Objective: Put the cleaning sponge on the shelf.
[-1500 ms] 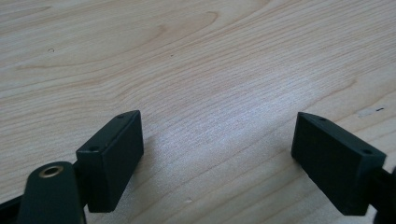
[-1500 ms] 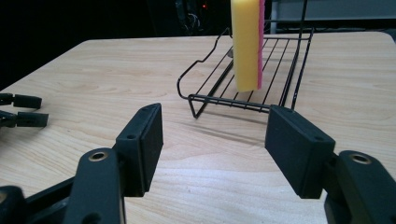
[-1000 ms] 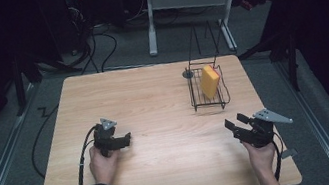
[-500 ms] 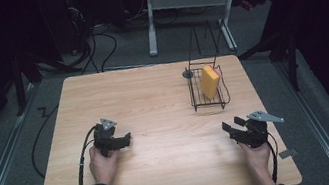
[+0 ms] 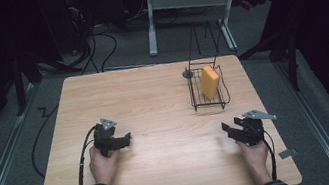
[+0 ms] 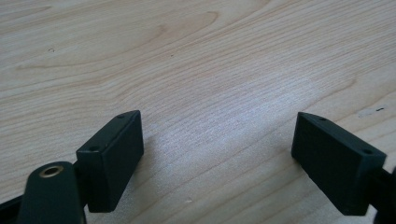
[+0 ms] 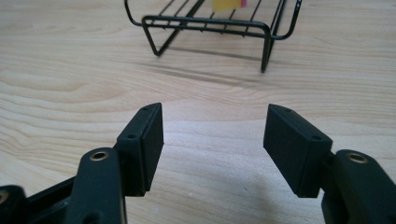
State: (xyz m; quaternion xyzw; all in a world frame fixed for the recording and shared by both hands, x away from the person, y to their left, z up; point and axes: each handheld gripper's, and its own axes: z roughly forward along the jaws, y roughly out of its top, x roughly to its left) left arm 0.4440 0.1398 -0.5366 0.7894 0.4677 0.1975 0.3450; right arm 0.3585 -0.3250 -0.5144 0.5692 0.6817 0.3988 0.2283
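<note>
Black wire rack [image 5: 209, 96], yellow sponge [image 5: 210, 81] upright inside; pale woodgrain table [image 5: 154, 104]; left gripper [image 5: 127, 139], right gripper [image 5: 227, 129] both wide, empty.

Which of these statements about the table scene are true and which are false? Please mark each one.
1. The yellow sponge stands inside the black wire rack. True.
2. The right gripper holds the sponge. False: its jaws are open with only bare table between them, apart from the rack.
3. The left gripper is shut. False: its jaws stand wide apart over the wooden table.
4. The rack stands on the far right part of the table. True.
5. The right gripper view looks toward the rack. True: the rack's feet and a bit of the sponge show beyond its jaws.
</note>
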